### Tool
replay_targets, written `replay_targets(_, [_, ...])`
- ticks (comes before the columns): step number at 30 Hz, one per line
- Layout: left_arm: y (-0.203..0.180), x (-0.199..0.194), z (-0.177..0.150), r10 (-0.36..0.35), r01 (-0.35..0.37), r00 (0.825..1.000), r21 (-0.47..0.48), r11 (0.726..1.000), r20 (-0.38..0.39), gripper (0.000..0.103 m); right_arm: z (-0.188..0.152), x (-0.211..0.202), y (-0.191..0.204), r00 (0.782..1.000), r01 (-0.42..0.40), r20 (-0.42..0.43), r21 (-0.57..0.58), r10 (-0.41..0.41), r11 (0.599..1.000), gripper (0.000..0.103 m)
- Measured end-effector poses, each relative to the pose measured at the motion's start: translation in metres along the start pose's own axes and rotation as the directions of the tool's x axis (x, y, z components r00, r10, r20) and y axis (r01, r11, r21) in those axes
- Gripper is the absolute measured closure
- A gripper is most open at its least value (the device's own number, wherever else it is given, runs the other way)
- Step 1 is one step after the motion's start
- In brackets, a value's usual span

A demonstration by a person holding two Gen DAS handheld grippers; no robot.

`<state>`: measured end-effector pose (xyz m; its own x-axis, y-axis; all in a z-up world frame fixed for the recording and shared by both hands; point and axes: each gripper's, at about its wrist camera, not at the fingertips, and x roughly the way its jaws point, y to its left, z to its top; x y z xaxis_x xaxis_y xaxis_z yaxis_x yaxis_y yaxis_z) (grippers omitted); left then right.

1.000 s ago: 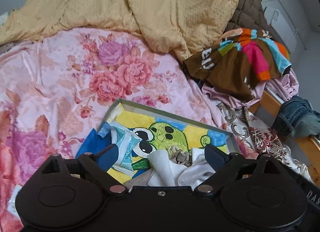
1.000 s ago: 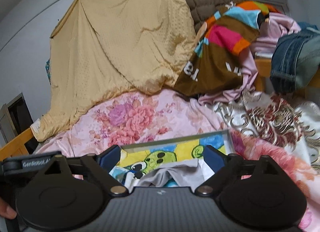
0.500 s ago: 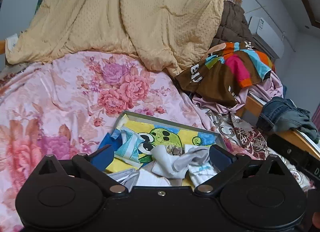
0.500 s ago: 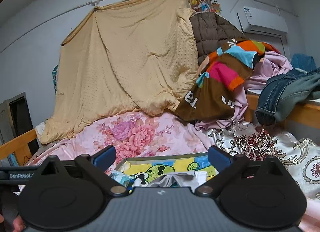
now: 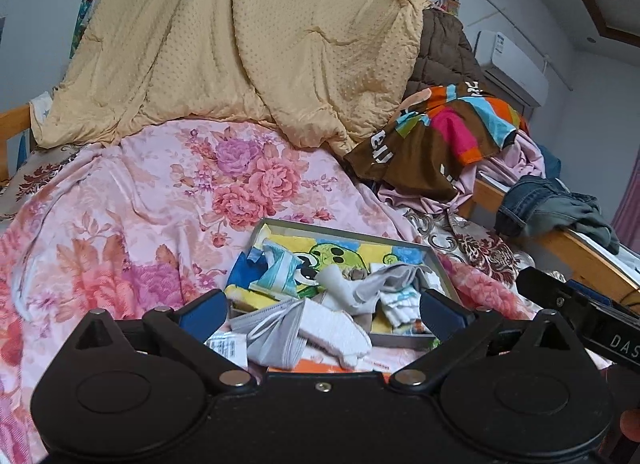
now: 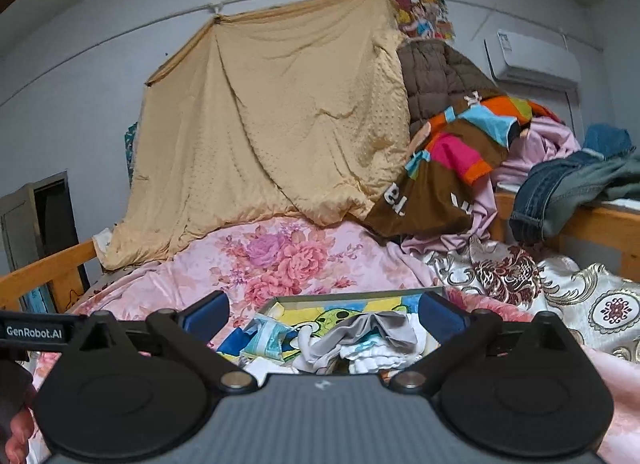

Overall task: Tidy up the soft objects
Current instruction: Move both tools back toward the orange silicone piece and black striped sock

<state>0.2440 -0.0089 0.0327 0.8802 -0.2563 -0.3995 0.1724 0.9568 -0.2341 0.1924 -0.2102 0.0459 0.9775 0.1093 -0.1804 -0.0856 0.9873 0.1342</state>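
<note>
Lying heaped in a shallow cartoon-printed box (image 5: 436,264) on the floral bed, the socks (image 5: 340,326) and small cloths look light, limp and bunchable, best pinched mid-fold, while the left gripper (image 5: 320,310) and right gripper (image 6: 322,314) both gape empty.

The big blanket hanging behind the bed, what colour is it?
The hanging blanket is a pale yellow-tan with a fine raised dot texture, shown best in the right wrist view.

Both tools pulled back from tray (image 5: 440,260), jaws wider, gray cloth (image 5: 280,332) out front
</note>
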Motion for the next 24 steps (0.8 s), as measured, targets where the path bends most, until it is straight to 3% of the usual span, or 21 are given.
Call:
replay_targets(5, [0.006,-0.018,-0.011,-0.019,0.019,1.000,0.010,1.000,0.010,0.001,-0.011,-0.019,0.013,1.000,-0.002,0.010,-0.002,0.002,1.000,0.000])
replay_targets(13, [0.021,-0.034,-0.027,-0.022,0.023,1.000,0.070,0.997,-0.015,0.001,-0.034,-0.035,0.029,0.999,-0.008,-0.048,-0.020,0.007,1.000,0.000])
replay_targets(24, [0.048,-0.026,-0.059,-0.028,0.040,0.996,0.150,0.988,-0.086,0.001,-0.055,-0.024,0.039,0.990,-0.026,-0.137,-0.064,0.017,0.998,0.000])
